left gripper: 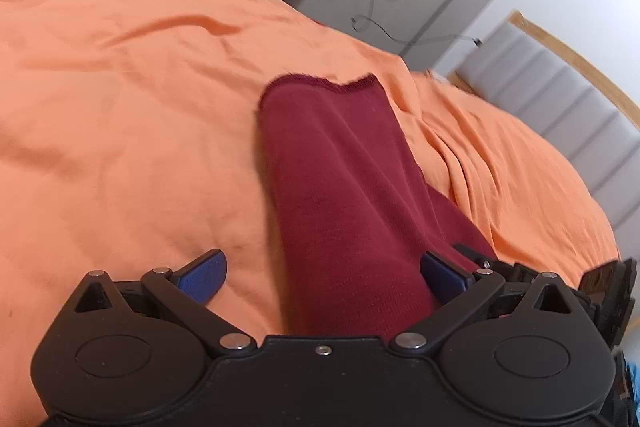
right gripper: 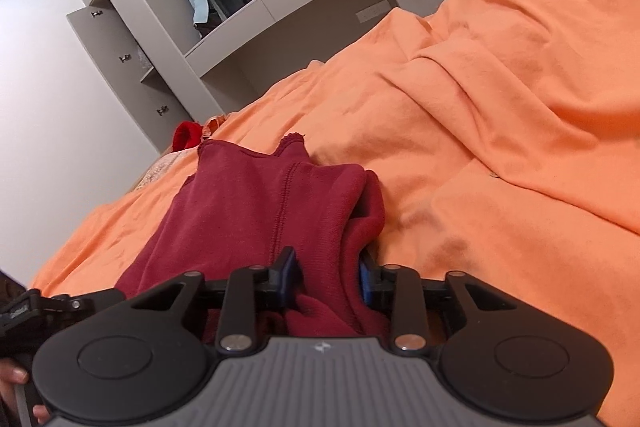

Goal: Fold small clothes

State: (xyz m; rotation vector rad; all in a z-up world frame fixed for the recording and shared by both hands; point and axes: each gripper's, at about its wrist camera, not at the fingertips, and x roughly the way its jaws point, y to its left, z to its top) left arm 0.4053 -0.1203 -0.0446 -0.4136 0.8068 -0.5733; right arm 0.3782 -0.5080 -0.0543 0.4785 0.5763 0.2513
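The dark red garment lies on the orange bedspread, stretched out away from both grippers, its ragged far hem toward the grey cabinets beyond the bed. It is a soft knit, light and limp by the look of it: it sags into the bedspread's folds and bunches wherever it is gathered, so I'd expect it to drape and slide, not hold any crease by itself.

The left gripper has its blue pads spread wide, and the near end of the garment runs between them and under the body of the tool; whether the cloth is pinched at all I cannot tell, since the pads stand well clear of each other. The right gripper has its fingers drawn in narrow, with a thick bunch of the same red cloth between them, apparently clamped.

The raised seam running up the garment looks like the natural fold line. The best hold, I'd judge, is at a hem or corner, taking a single layer; a bunched grab will likely drag the layers askew on that loose bedspread. A bright red item sits beyond the garment, near the cabinets
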